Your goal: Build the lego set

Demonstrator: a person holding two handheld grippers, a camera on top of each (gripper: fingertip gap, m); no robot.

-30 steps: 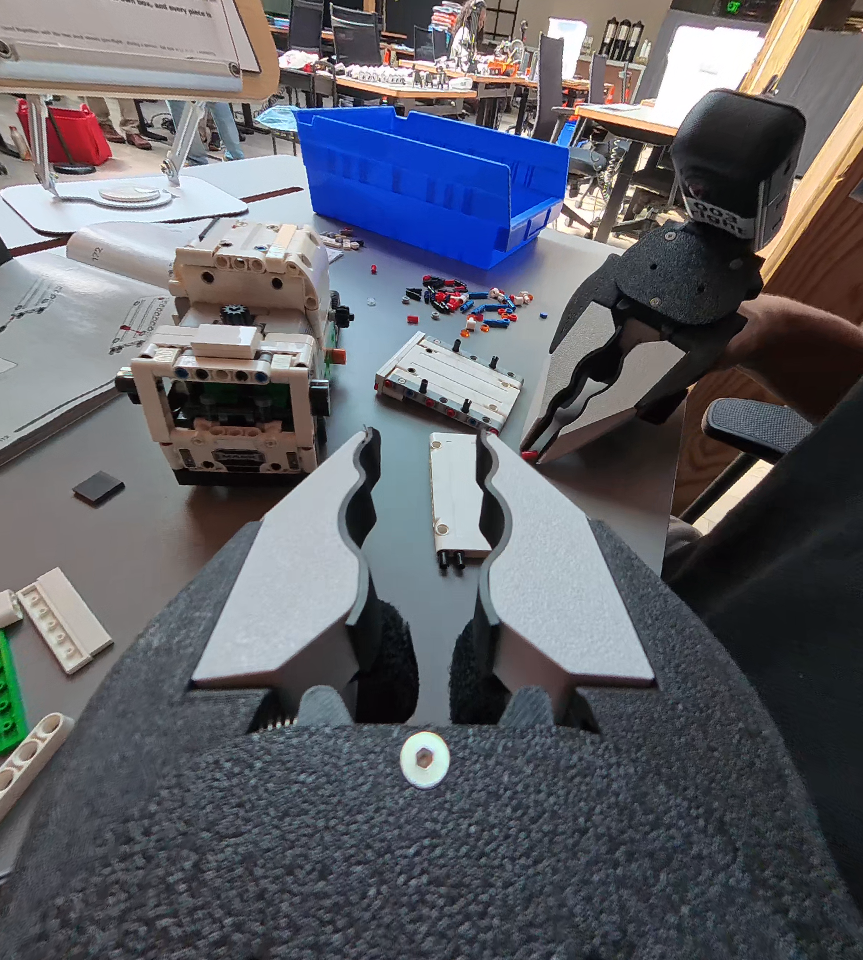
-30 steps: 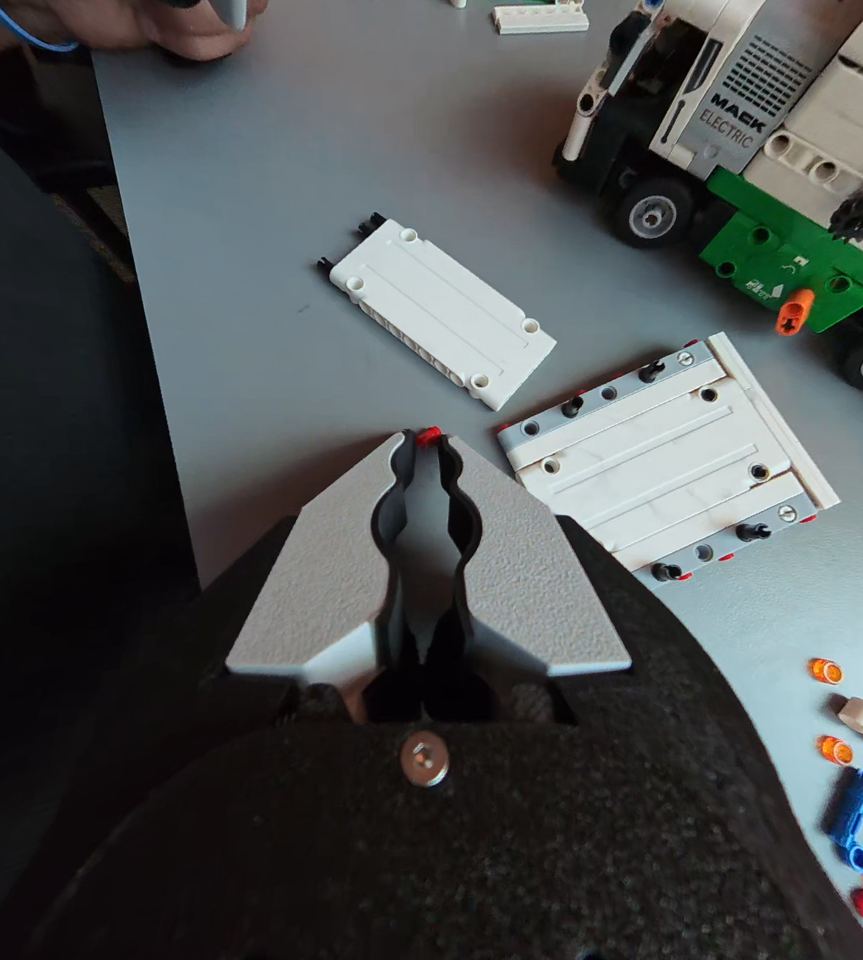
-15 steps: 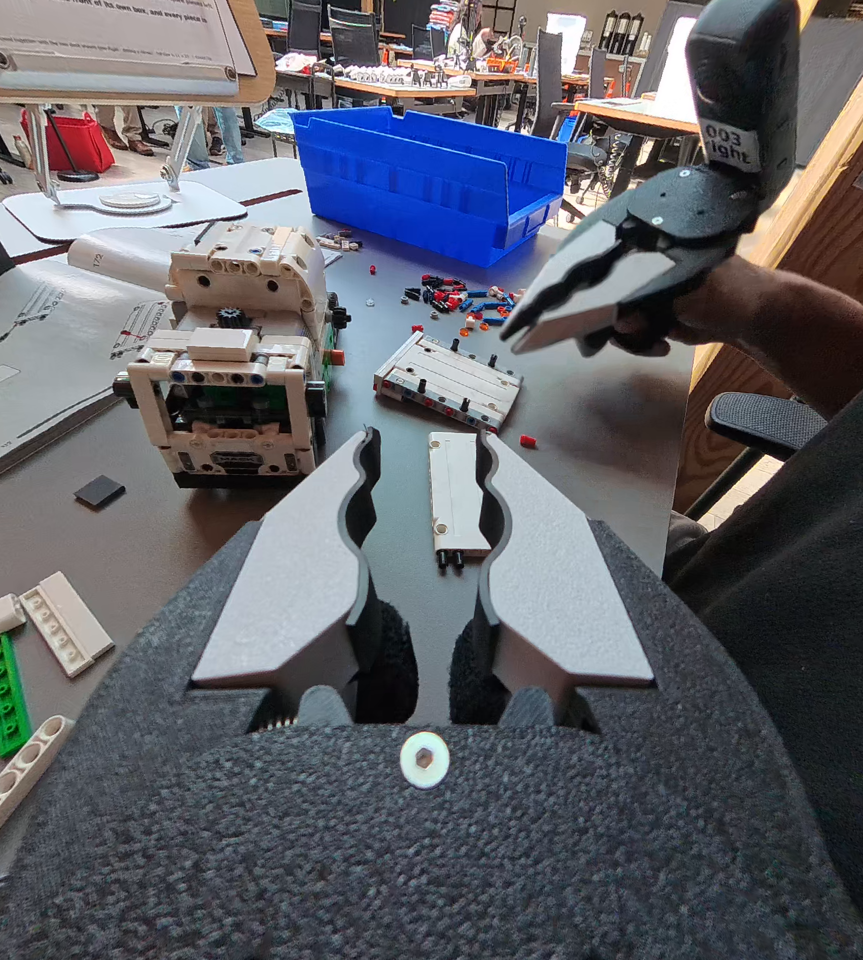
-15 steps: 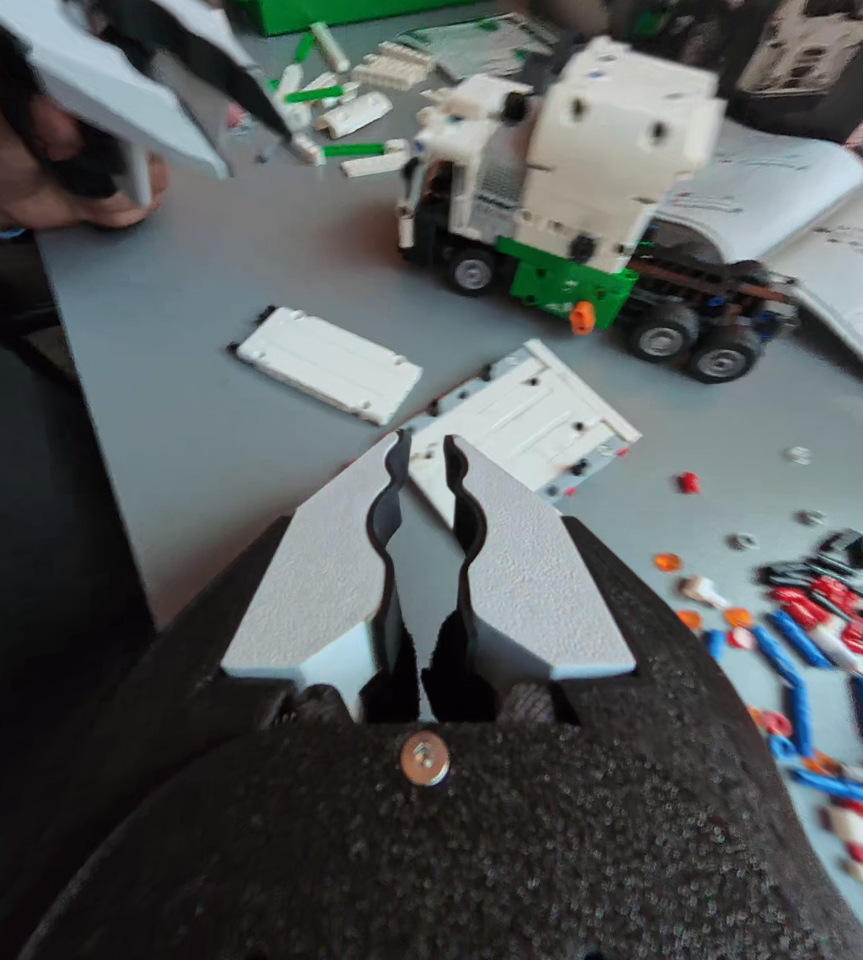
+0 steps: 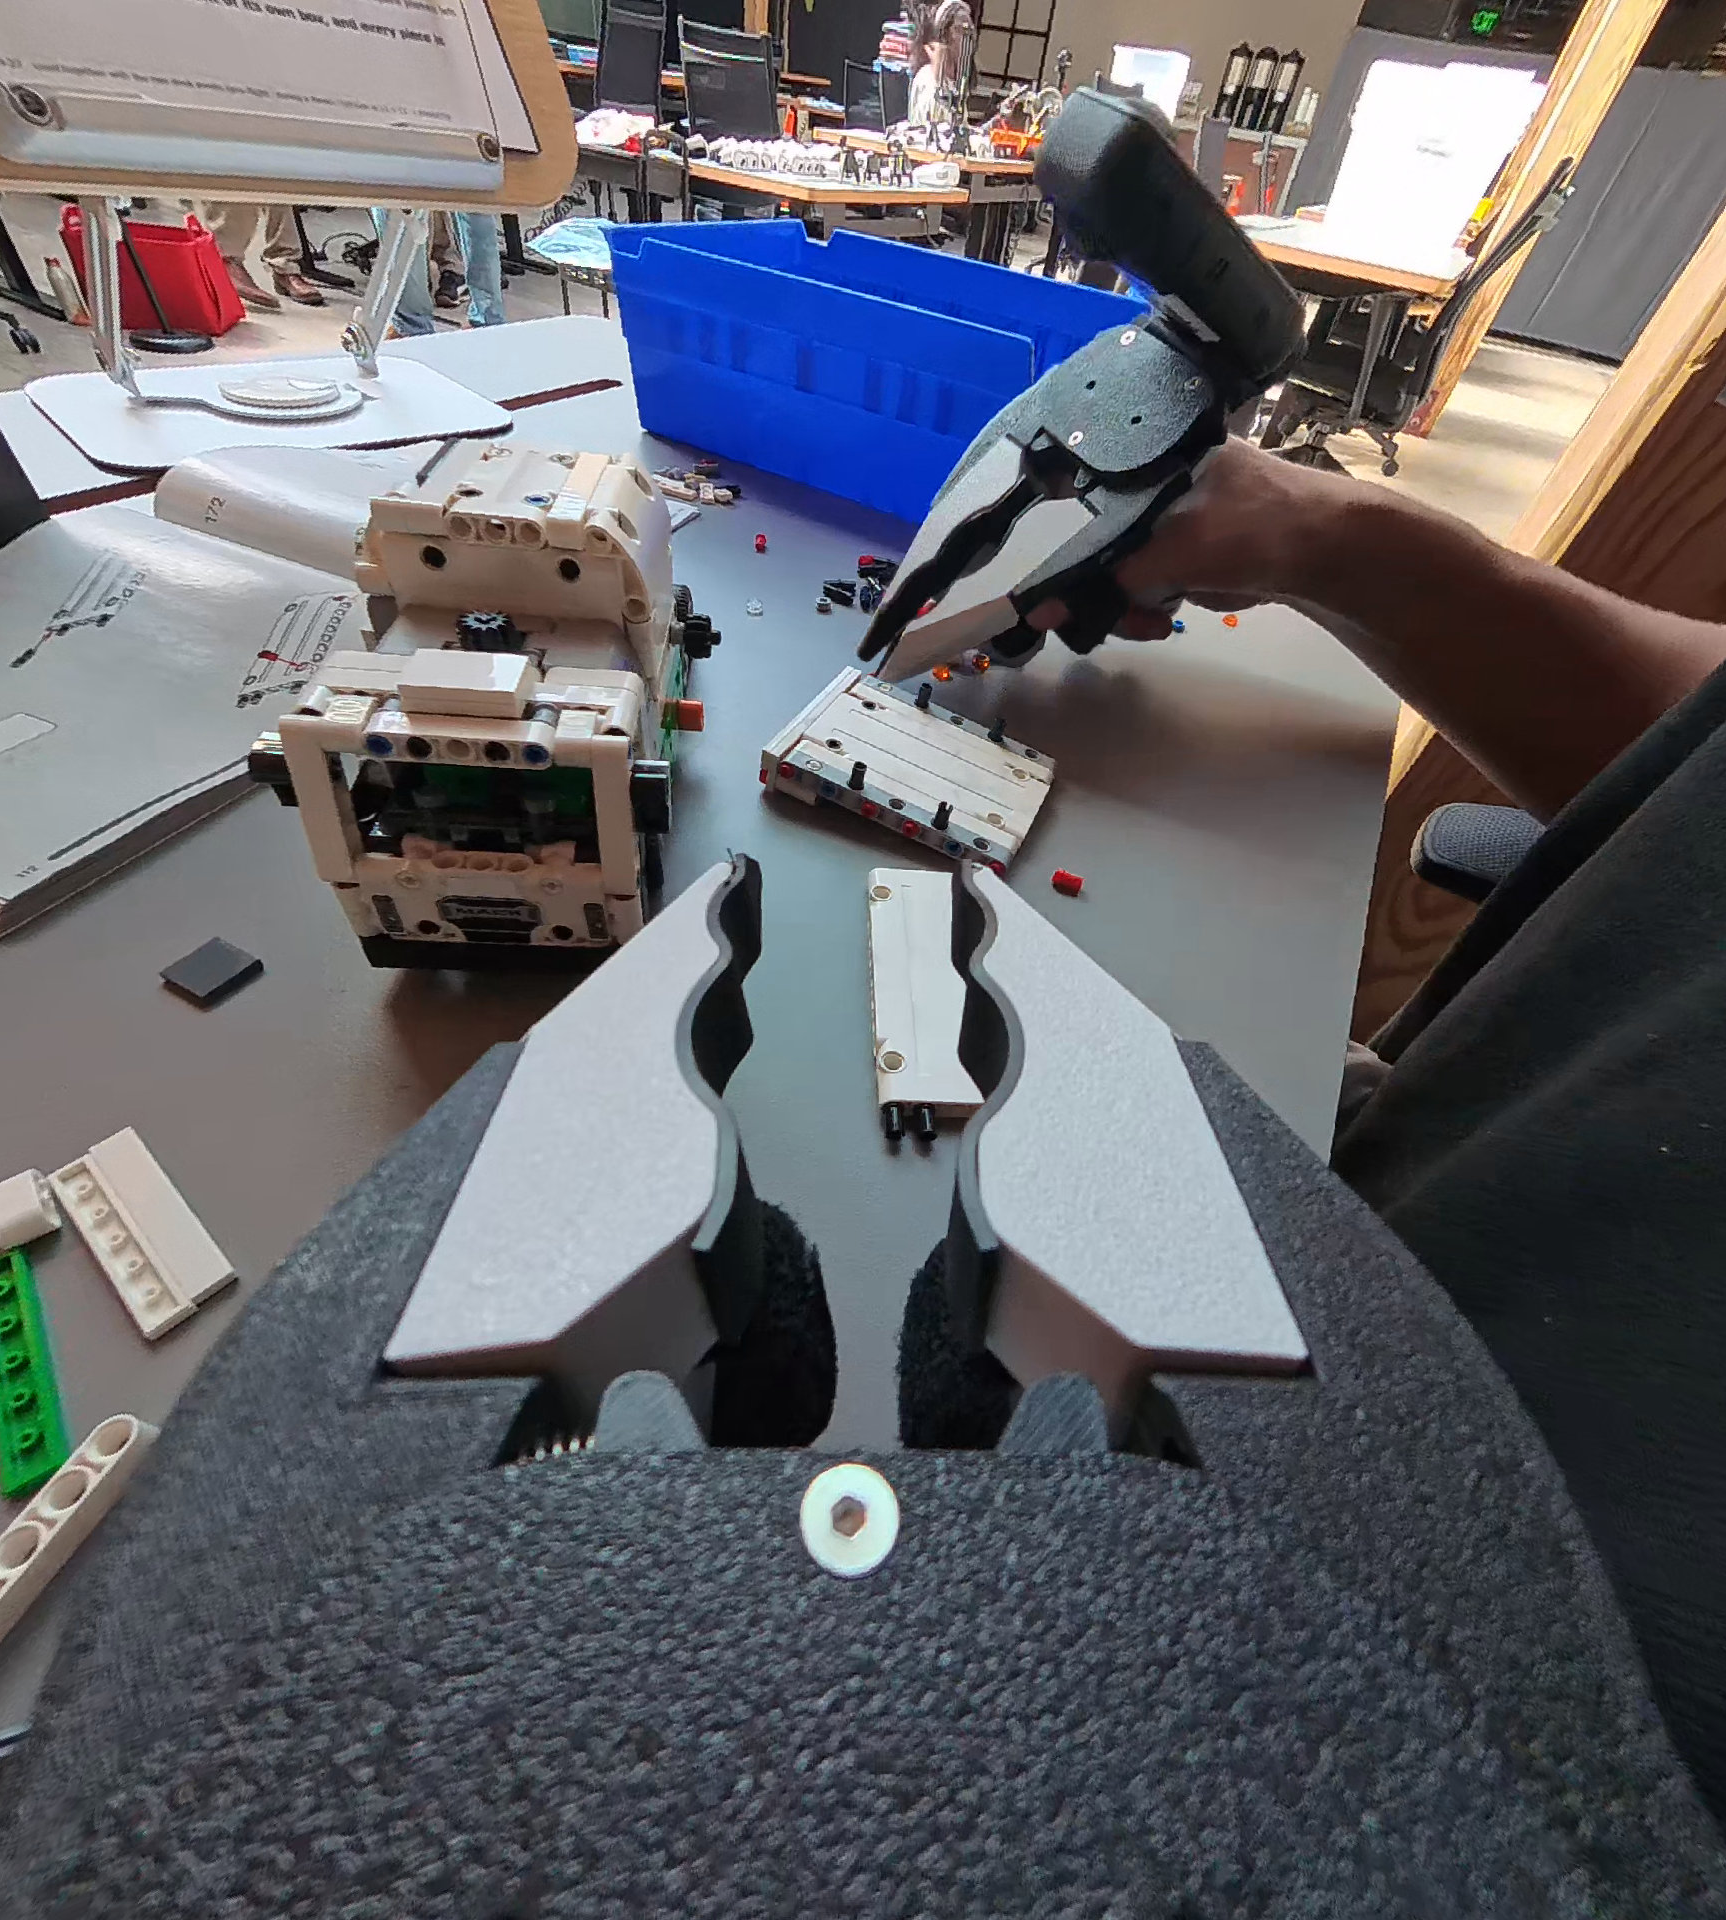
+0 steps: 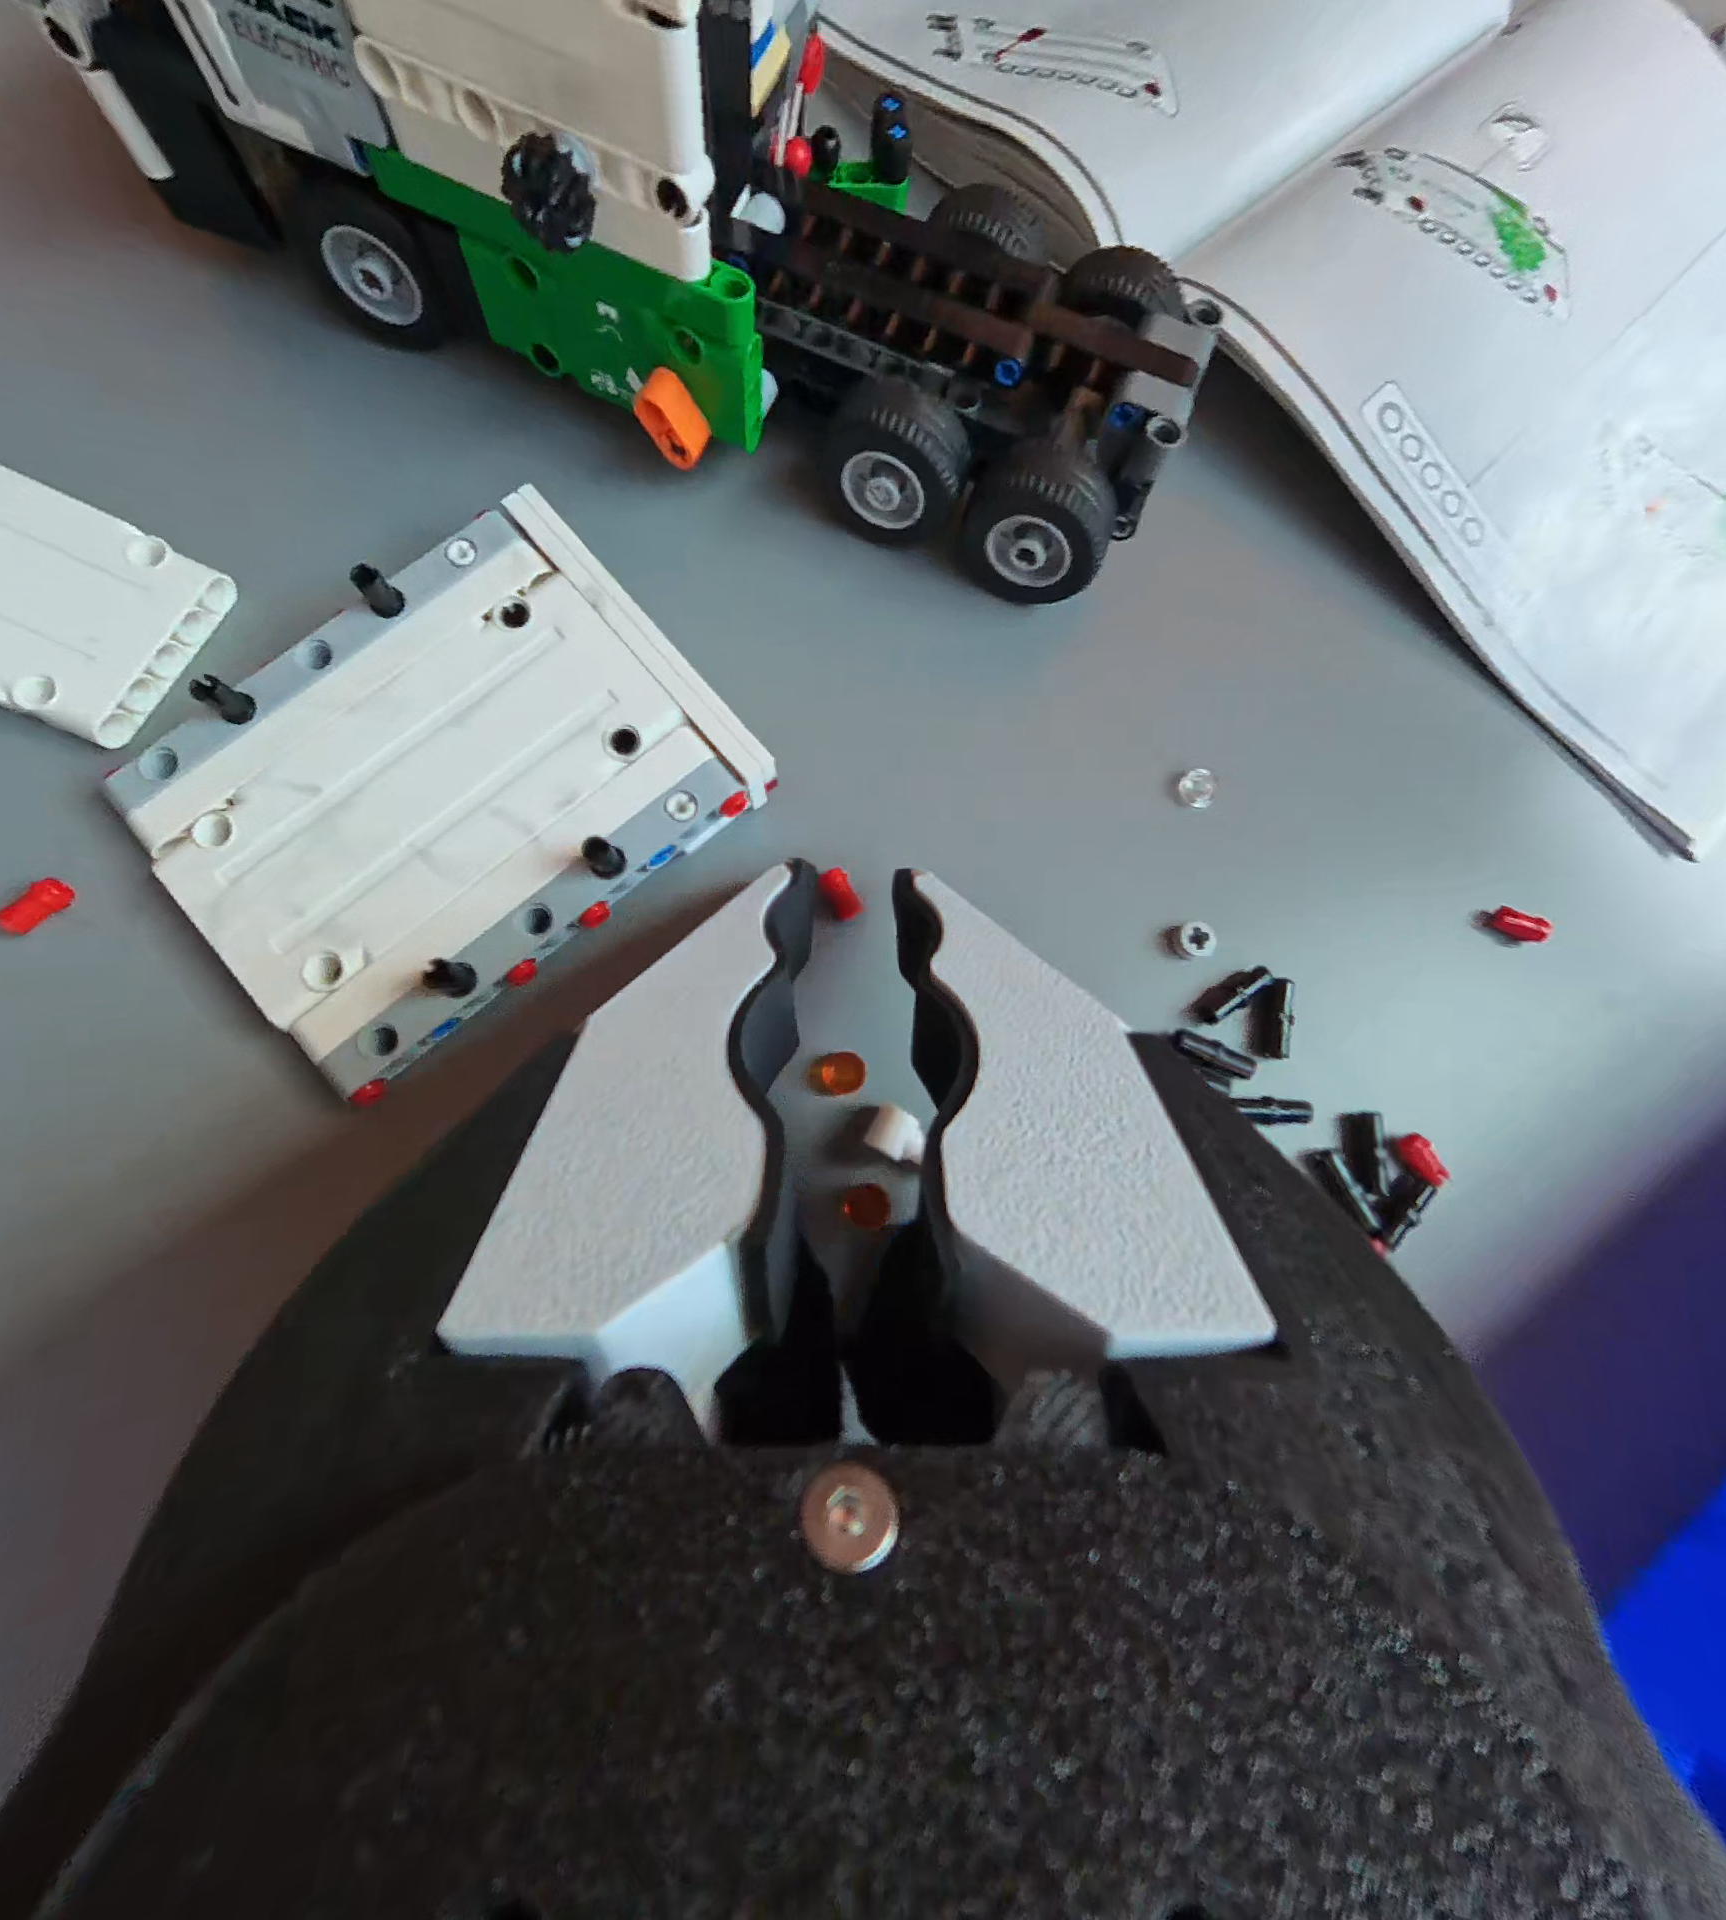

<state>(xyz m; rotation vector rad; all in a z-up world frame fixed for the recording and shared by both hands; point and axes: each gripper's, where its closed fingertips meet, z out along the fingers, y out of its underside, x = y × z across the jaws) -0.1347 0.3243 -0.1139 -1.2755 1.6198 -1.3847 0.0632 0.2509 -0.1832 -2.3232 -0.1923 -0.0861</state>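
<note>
My left gripper is open and hovers low over the dark table. A long white panel lies flat on the table below it, close to the right finger, and is not gripped. My right gripper is open, tips down just beyond a white and grey studded plate; it also shows in the left wrist view. A small red pin lies on the table by its left fingertip, with a gap to the right fingertip. Another red pin lies alone near the white panel.
A white and green toy truck stands left of the plate. An open instruction book lies beyond it. A blue bin stands at the back. Black pins and orange studs are scattered by the right gripper. White and green pieces lie at the left. The grippers' ends are close to 25 centimeters from one another.
The right gripper let go of a red pin near the white panel, rose, and swung over the studded plate to the loose parts with its jaws wider. The left gripper has not moved.
</note>
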